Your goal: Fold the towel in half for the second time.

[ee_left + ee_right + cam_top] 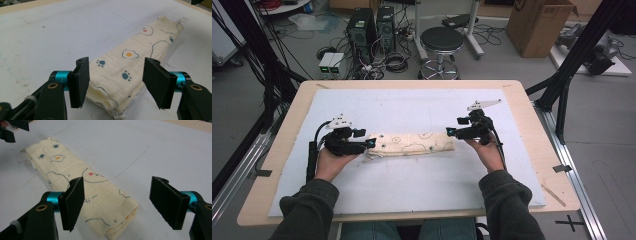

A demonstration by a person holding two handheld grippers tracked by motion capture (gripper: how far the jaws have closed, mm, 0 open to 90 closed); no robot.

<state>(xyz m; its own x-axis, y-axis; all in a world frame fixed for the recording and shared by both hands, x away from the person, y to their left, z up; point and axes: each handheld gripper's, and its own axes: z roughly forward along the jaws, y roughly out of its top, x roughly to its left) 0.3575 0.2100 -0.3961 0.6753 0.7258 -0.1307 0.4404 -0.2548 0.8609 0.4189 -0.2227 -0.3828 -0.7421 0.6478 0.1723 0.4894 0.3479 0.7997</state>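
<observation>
soft, crinkled cream cotton cloth [130, 72] with printed eggs and paws, matt and folded in layers. white felt-like mat [412, 185], matt, slightly marked. pale smooth wood on the table [532, 115] edge. matt black rough pads [75, 200], glossy teal metal behind them, black plastic bodies.

Showing 1 folded cloth [412, 144], lying btwn 2 grippers: left gripper [371, 143] at one end, right gripper [451, 132] at the other. Sitting beyond the grippers: 1 stool [441, 40], 2 PC towers [372, 27], 1 cardboard box [539, 22].
</observation>
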